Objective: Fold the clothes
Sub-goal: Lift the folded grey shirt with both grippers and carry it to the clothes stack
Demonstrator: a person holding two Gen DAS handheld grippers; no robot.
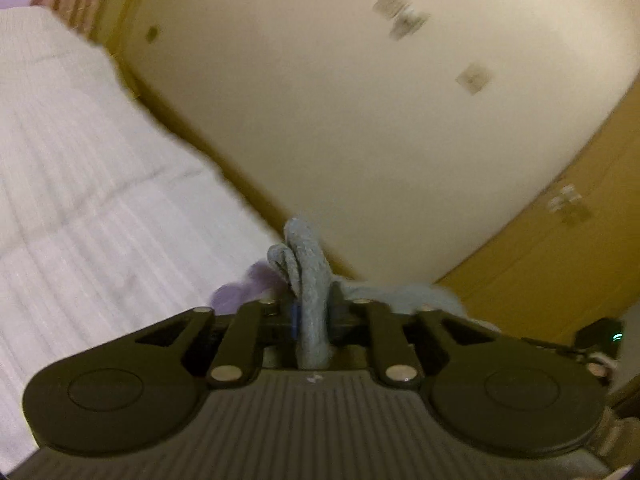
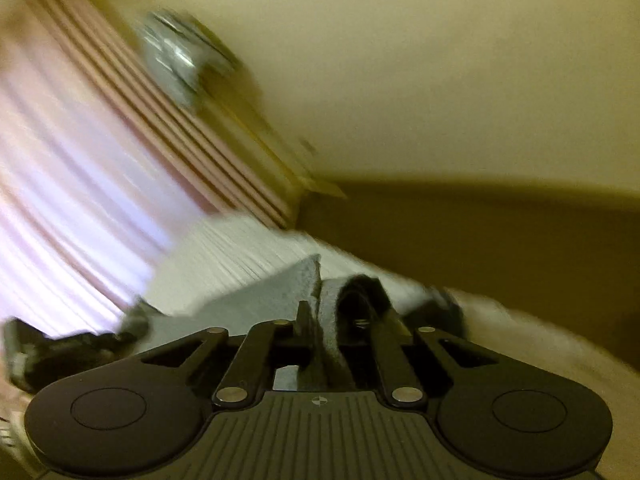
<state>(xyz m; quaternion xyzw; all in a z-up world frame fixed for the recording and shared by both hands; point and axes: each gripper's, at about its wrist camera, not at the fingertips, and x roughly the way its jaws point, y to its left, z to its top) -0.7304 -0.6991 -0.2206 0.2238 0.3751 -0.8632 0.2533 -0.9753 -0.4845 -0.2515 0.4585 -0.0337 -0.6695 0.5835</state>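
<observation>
A: Left wrist view. Risk of slipping here: only a thin bunched rope of grey cloth (image 1: 310, 280) pinched in the left gripper (image 1: 312, 312), and a tug from the far end could pull it free.

B: Closed almost fully on that bunch, then?

A: Yes, clamped tight, cloth rising out between the jaws. Held up off the white bed (image 1: 80, 200), with more fabric trailing right towards the cream wall (image 1: 360, 120).

B: Right wrist view?

A: Blurred, so fast motion likely. Hazard: uneven pull between the two ends, leaving a twisted, lopsided fold.

B: And the right gripper (image 2: 320, 320)?

A: Narrowed onto a fold of the cloth (image 2: 280, 292), gripped beside the left finger; a small gap to the right finger. Spread low over the bed (image 2: 240, 248), near the curtain (image 2: 100, 152).
</observation>
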